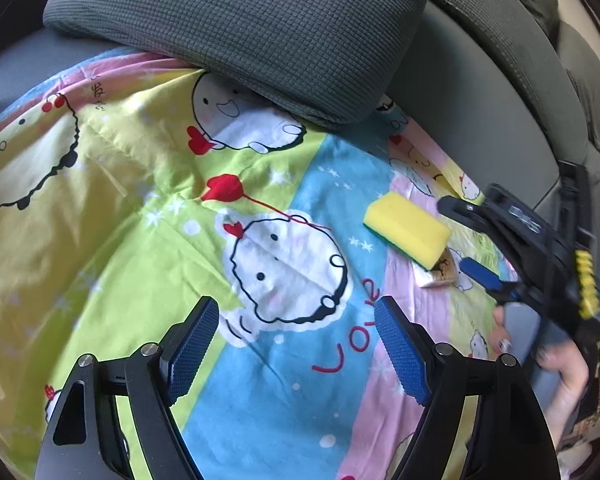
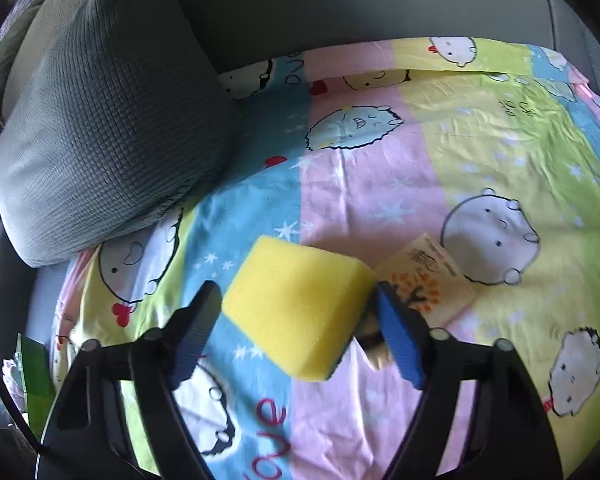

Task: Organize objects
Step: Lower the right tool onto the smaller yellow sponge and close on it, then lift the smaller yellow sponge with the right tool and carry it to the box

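Nearest the right wrist camera, right gripper [image 2: 296, 316] spread wide around a yellow sponge [image 2: 300, 308], pads not yet pressing, likely poised to pinch it. Beside it, touching, a small printed card [image 2: 440, 280] on the cartoon bedsheet [image 2: 480, 152]; left gripper [image 1: 296, 340] spread, empty. Farthest, a grey pillow [image 1: 240, 28].

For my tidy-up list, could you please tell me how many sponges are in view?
1. The yellow sponge lies on the cartoon bedsheet, partly overlapping a small printed card, between the open right gripper's fingers. Others may be hidden.
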### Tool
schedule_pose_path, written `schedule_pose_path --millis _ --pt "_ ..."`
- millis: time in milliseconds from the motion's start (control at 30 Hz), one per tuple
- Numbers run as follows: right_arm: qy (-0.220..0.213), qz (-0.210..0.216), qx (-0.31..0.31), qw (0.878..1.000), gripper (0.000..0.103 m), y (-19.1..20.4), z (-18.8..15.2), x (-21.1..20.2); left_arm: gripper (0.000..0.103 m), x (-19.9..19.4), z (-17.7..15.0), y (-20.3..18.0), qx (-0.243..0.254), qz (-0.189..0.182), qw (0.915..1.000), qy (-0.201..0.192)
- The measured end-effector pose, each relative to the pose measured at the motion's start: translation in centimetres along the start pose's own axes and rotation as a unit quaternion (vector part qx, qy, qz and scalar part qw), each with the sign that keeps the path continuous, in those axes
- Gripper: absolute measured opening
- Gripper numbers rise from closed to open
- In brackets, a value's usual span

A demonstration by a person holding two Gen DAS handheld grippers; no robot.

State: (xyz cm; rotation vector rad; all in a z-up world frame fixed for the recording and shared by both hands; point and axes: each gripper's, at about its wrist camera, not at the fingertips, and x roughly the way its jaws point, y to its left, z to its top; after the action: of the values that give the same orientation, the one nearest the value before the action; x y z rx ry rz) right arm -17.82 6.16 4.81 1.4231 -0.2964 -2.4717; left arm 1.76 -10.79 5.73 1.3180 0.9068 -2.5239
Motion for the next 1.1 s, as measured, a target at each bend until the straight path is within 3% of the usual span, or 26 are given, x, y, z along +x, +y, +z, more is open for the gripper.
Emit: schedule_pose_path --millis 100,133,167,400,767,1100 --pt "0.004 -0.008 -0.002 1.0 0.062 0.1 0.0 1.1 0.081 0.4 0.4 0.8 -0.02 0.014 0.9997 0.002" --pt "0.002 -0.012 -0.004 1.0 0.049 0.1 -0.1 1.3 0.081 0.4 0.5 1.0 -0.026 0.014 0.9996 0.002" --pt "-0.004 -0.02 -0.009 1.0 0.044 0.1 -0.2 1.4 0.081 0.4 0.6 1.3 -0.034 0.012 0.9994 0.002" --pt "-0.028 0.003 -0.002 1.0 0.024 -0.3 -1.0 -0.8 0.081 0.0 0.9 1.2 -0.034 0.0 0.9994 -0.002" --pt "-0.043 0.036 -0.017 0.998 0.023 -1.1 -5.4 -10.2 0.081 -0.5 0.4 1.0 -0.033 -0.016 0.9993 -0.006" --pt "0.039 0.026 -0.043 0.998 0.025 -3.0 -10.8 -13.2 0.081 -1.0 -0.5 0.4 -0.006 -0.055 0.9985 0.007"
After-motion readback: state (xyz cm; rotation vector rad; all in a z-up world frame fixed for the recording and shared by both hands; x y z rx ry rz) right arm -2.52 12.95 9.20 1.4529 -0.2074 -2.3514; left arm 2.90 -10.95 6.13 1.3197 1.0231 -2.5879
